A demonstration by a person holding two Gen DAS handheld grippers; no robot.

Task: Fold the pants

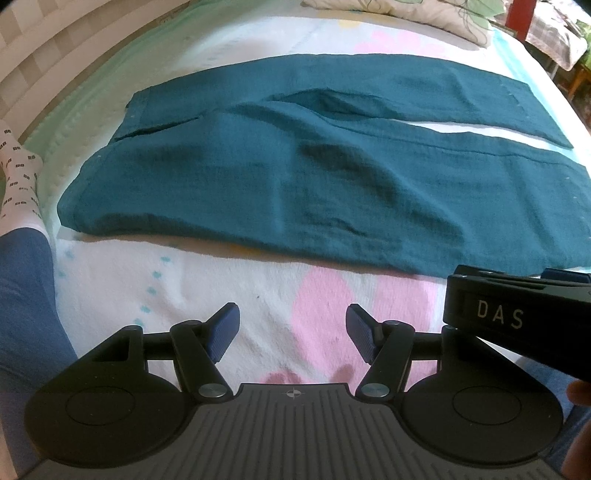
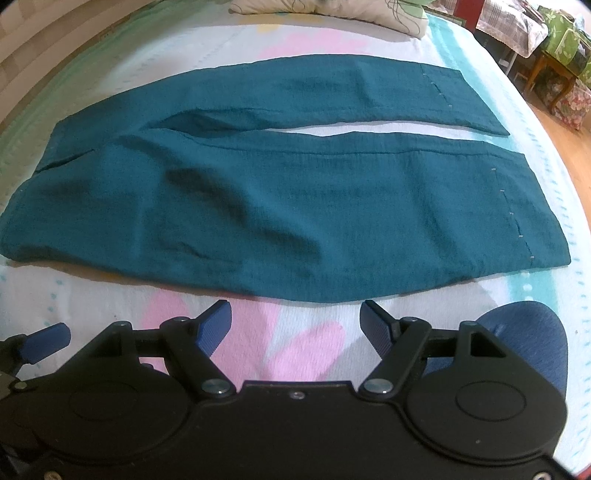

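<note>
Teal pants [image 1: 295, 177] lie spread flat on the bed, waistband to the left and both legs running right with a narrow gap between them; they also show in the right wrist view [image 2: 295, 206]. My left gripper [image 1: 292, 325] is open and empty, held above the blanket just short of the pants' near edge. My right gripper [image 2: 295, 321] is open and empty, close to the near edge of the front leg. The right gripper's body shows at the right of the left wrist view [image 1: 517, 314].
The bed has a white blanket with pink and teal patterns [image 1: 184, 280]. A pillow [image 2: 332, 11] lies at the far side. A person's blue-clad leg and patterned sock [image 1: 22, 177] are at the left. Furniture and wooden floor [image 2: 554, 92] lie beyond the bed's right edge.
</note>
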